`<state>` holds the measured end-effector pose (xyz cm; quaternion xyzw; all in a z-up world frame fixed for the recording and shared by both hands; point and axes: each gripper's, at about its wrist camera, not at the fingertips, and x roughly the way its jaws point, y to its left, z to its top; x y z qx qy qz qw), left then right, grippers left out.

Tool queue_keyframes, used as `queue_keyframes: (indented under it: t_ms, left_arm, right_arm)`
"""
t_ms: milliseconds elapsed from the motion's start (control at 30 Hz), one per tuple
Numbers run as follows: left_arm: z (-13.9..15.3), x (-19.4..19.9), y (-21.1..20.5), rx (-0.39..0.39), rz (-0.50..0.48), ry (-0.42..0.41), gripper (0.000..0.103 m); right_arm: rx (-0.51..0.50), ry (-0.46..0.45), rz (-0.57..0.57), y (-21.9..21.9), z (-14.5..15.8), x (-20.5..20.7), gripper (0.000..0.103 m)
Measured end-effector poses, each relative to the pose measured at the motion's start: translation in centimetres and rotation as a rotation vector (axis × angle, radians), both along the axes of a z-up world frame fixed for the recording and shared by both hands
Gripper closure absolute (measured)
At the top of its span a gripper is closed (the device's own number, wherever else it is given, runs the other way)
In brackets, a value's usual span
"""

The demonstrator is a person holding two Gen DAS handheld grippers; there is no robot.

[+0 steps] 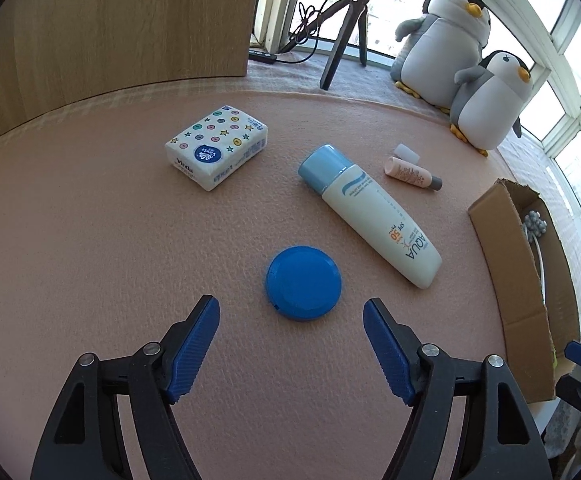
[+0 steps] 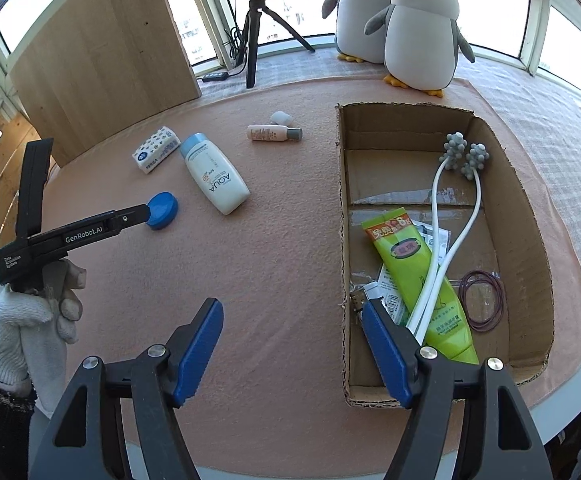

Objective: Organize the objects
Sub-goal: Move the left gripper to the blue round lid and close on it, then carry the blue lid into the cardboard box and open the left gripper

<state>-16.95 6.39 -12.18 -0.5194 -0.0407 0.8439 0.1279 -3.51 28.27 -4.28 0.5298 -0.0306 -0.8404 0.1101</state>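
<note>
Two grippers, both spread wide with nothing in them. Left gripper (image 1: pixel 291 330) hangs right at the blue lid (image 1: pixel 303 283), which lies flat on the pink mat (image 1: pixel 90 240). Just past the lid is the sunscreen bottle (image 1: pixel 374 216) on its side, tissue pack (image 1: pixel 217 147) further back-left. Right gripper (image 2: pixel 292 334) sits well right of the lid, beside the box (image 2: pixel 530 208) holding a green tube (image 2: pixel 418 280).
</note>
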Motion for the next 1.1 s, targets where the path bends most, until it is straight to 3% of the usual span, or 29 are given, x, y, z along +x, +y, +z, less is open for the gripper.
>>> queue_keyframes:
  t_ms: [467,800,1100]
  left_arm:
    - [-2.2,-1.5,3.4,-0.091,-0.052,0.001,0.027]
    - [-3.0,-1.9,3.5,-0.122,-0.038,-0.004,0.049]
    - [-2.7,-1.8,3.3,-0.096,-0.043,-0.006,0.049]
  right_arm:
    - [0.006,-0.004,-0.061,1.8,0.1,1.0,0.035]
    - [0.005,-0.004,-0.089,3.3,0.1,1.4,0.035]
    - [0.003,0.005,-0.105,4.2,0.2,1.7,0.035]
